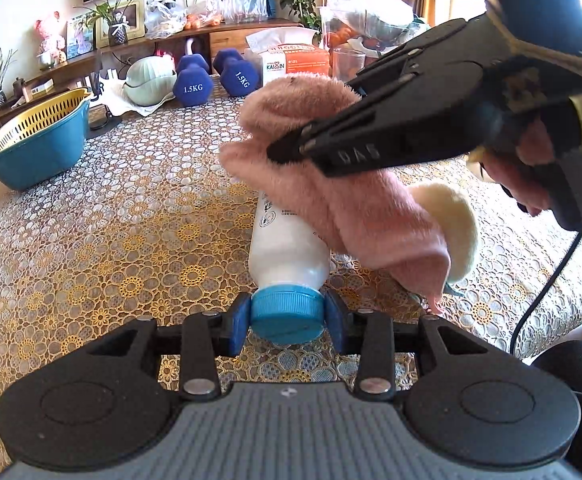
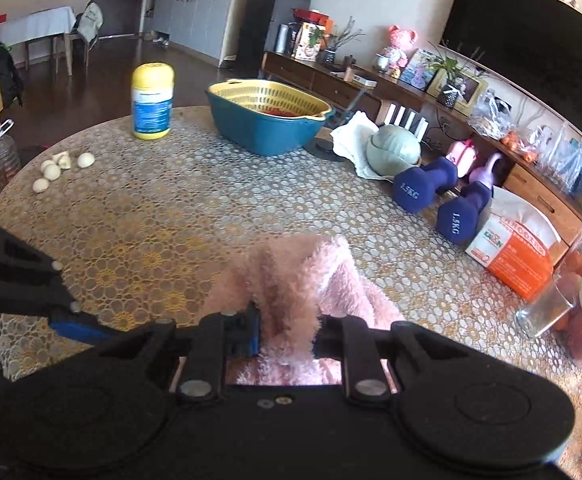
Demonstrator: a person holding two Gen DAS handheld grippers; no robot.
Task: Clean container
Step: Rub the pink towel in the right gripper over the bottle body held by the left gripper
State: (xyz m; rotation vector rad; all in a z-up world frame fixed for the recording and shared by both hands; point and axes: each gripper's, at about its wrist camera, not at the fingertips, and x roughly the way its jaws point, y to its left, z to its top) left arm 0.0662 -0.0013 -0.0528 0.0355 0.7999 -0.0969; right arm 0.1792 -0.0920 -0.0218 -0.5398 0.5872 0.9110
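A: How much room do you have around the bottle?

B: The lace-covered tabletop (image 1: 131, 208) lies bare at 9 to 11 o'clock, out to the blue colander basin (image 1: 39, 148); dumbbells (image 1: 193, 84) sit at 12.

A: And your tongs?

B: Your left tongs (image 1: 287, 316) pinch the white bottle (image 1: 287, 248) by its blue cap (image 1: 287, 312), pointing it away. Your right tongs (image 2: 287, 332), reaching in from 2 o'clock, clamp the pink fluffy cloth (image 1: 331, 184) draped over the bottle's far end.
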